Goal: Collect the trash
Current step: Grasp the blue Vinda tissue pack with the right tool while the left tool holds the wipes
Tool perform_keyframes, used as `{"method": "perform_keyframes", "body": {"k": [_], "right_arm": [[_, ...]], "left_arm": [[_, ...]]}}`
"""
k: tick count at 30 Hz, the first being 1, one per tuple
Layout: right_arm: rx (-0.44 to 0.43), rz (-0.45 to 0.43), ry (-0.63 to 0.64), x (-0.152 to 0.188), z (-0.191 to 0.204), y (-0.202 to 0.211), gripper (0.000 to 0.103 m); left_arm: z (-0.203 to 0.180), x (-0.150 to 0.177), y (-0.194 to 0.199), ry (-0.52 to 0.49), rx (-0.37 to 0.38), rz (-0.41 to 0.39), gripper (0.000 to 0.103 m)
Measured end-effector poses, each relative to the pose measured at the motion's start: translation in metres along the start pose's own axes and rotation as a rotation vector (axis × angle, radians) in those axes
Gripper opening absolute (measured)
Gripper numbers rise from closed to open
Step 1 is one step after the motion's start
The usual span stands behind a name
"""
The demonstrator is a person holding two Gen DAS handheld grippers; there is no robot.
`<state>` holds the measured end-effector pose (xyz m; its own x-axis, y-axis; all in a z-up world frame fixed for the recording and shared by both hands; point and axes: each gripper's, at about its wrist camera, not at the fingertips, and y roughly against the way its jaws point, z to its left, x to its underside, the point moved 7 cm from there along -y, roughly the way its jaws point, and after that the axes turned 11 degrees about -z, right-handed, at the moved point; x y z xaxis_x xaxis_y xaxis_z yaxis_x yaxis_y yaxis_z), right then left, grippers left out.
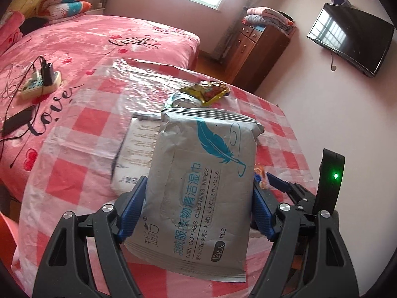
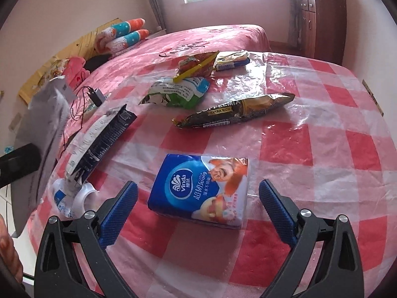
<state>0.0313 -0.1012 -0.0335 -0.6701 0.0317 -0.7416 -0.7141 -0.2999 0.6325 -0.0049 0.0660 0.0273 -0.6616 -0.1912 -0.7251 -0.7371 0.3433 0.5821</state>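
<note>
My left gripper (image 1: 198, 206) is shut on a grey wet-wipes pack (image 1: 198, 183) with a teal feather print, held above the checked table (image 1: 82, 124); its blue pads press both sides. That pack appears at the left edge of the right wrist view (image 2: 47, 124). My right gripper (image 2: 197, 206) stands open above a blue Vinda tissue pack (image 2: 198, 186) lying flat on the table; the pads flank it without touching. Further back lie a dark coffee-mix bag (image 2: 235, 111), a green-white bag (image 2: 176, 92), a red-yellow wrapper (image 2: 196, 65) and a yellow-blue packet (image 2: 232, 60).
A black-and-white pouch (image 2: 99, 139) and a white roll-like item (image 2: 74, 198) lie near the table's left edge. A pink bed (image 1: 86, 44) with a power strip (image 1: 41, 82) stands beyond. A wooden cabinet (image 1: 255, 49) and wall TV (image 1: 352, 37) are at the right.
</note>
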Motion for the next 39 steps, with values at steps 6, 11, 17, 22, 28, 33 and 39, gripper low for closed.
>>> {"method": "perform_keyframes", "body": {"k": [6, 11, 17, 22, 28, 33, 39], "right_arm": [[0.025, 0.008, 0.017, 0.0, 0.002, -0.004, 0.08], [0.028, 0.007, 0.021, 0.0, 0.001, -0.003, 0.079], [0.046, -0.005, 0.048, -0.001, 0.003, -0.001, 0.077], [0.047, -0.037, 0.06, -0.003, 0.007, 0.005, 0.077], [0.054, -0.081, 0.07, -0.009, 0.008, 0.012, 0.077], [0.08, -0.113, 0.079, -0.012, 0.008, 0.018, 0.077], [0.116, -0.151, 0.116, -0.014, 0.012, 0.024, 0.077]], "left_arm": [[0.015, 0.003, 0.008, -0.017, -0.041, -0.008, 0.077], [0.027, 0.005, 0.016, -0.028, -0.07, -0.017, 0.077], [0.044, 0.008, 0.03, -0.021, -0.089, -0.03, 0.077], [0.06, 0.013, 0.042, -0.018, -0.11, -0.034, 0.077], [0.083, 0.021, 0.055, -0.011, -0.142, -0.033, 0.077], [0.102, 0.029, 0.065, -0.002, -0.164, -0.03, 0.077], [0.12, 0.036, 0.078, 0.003, -0.206, -0.036, 0.077]]}}
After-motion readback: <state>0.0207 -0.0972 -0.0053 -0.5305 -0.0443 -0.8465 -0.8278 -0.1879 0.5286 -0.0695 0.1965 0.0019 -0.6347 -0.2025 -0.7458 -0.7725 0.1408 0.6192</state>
